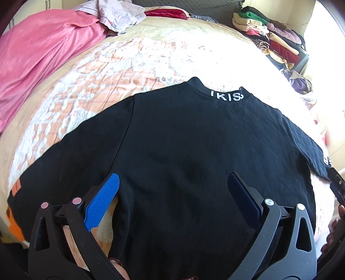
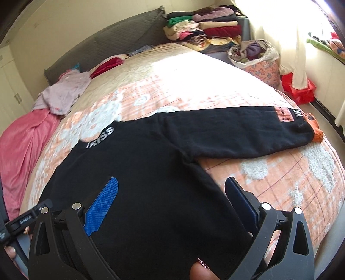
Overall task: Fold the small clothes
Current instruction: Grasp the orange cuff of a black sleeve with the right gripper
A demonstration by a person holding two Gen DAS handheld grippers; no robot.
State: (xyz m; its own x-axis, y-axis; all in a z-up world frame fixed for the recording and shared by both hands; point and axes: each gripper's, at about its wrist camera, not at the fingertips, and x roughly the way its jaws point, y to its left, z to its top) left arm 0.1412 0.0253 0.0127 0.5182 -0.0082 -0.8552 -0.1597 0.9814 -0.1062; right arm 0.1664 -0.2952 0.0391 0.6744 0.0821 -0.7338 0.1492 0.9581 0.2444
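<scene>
We see a black top (image 1: 183,150) lying flat on the bed (image 1: 133,64), with its body spread out and both sleeves stretched out to the sides. White letters sit on its neck (image 1: 227,95), which points away from us. In the right wrist view one sleeve (image 2: 237,133) reaches across the bed cover and ends in an orange cuff (image 2: 315,131). Our left gripper (image 1: 172,193) hangs over the lower part of the top with its jaws spread wide and nothing between them. Our right gripper (image 2: 172,196) hangs over the side of the top near the armpit, and its jaws are spread wide too, holding nothing. One blue pad (image 2: 101,209) shows on each gripper. The bed cover is orange with white fuzzy shapes. A pink blanket (image 1: 38,56) lies along one side of the bed, with a pale crumpled cloth (image 1: 120,15) near it. A pile of folded clothes (image 2: 204,30) sits past the far corner of the bed, and a flowery basket (image 2: 261,62) full of clothes stands near it.
</scene>
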